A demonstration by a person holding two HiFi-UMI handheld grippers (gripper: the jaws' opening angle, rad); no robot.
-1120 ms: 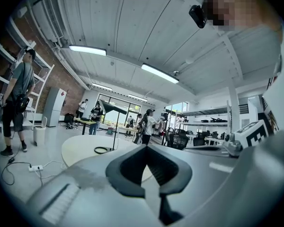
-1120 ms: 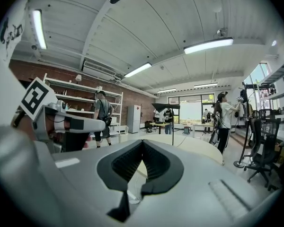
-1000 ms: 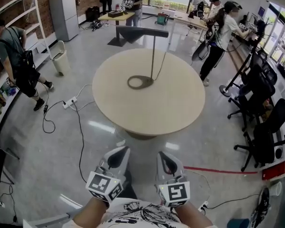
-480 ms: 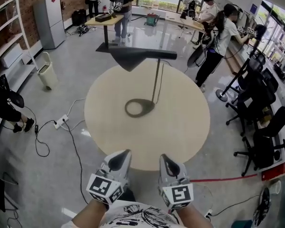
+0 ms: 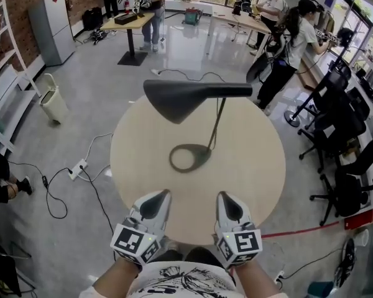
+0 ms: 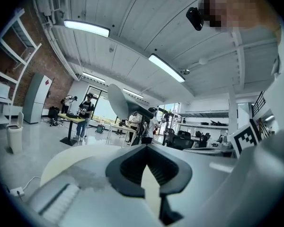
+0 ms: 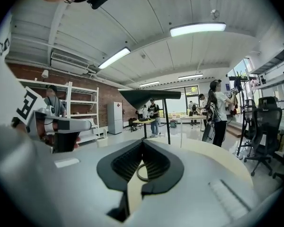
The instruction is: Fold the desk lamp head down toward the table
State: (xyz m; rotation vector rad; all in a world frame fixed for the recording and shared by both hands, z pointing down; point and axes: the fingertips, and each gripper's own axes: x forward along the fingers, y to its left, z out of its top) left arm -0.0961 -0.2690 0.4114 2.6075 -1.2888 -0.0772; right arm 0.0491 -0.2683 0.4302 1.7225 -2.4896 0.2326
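Observation:
A dark desk lamp stands on the round beige table (image 5: 255, 166). Its wide head (image 5: 180, 98) is held level on a thin upright stem above a ring base (image 5: 189, 157). My left gripper (image 5: 154, 205) and right gripper (image 5: 227, 207) hover side by side at the table's near edge, well short of the lamp, both shut with nothing in them. In the left gripper view the lamp head (image 6: 120, 100) rises beyond the left gripper (image 6: 146, 148). In the right gripper view the head (image 7: 149, 97) stands above the right gripper (image 7: 143, 143).
A power strip (image 5: 78, 166) with cables lies on the floor at the left, near a waste bin (image 5: 51, 104). Office chairs (image 5: 348, 166) stand to the right, with a person (image 5: 292, 42) behind the table. More people and desks fill the back of the room.
The table and lamp have come closer and lower in the head view. Both grippers now reach the table's near edge, still shut and side by side.

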